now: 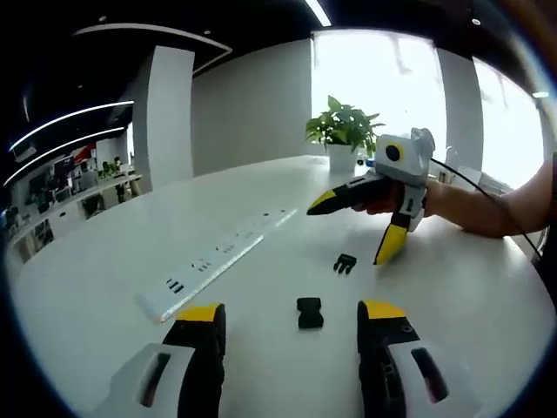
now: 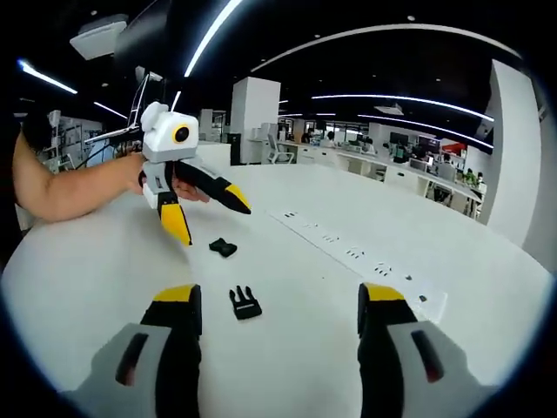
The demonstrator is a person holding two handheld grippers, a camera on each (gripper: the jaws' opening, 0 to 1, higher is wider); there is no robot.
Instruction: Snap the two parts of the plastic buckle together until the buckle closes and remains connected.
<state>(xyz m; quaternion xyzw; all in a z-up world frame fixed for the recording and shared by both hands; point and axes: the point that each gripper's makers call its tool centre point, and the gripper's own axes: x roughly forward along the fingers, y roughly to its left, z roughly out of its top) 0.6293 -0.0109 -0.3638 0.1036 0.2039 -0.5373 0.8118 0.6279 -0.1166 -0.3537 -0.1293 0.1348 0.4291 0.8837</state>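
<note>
Two black buckle parts lie apart on the white table [image 1: 104, 252]. In the left gripper view the socket part [image 1: 310, 313] rests just ahead, between my left gripper's [image 1: 291, 312] open jaws, and the pronged part [image 1: 345, 263] lies farther off, below my right gripper [image 1: 355, 228], which hangs open over the table. In the right gripper view the pronged part [image 2: 244, 303] sits close in front of my right gripper [image 2: 279, 293], nearer its left jaw. The socket part [image 2: 223, 247] lies beyond it, under the open left gripper [image 2: 207, 218]. Neither gripper holds anything.
A long white power strip [image 1: 218, 257] [image 2: 357, 252] runs across the table beside the buckle parts. A potted plant [image 1: 342, 131] stands at the table's far edge by the window. A person's forearms [image 1: 487, 209] [image 2: 70, 187] reach in over the table.
</note>
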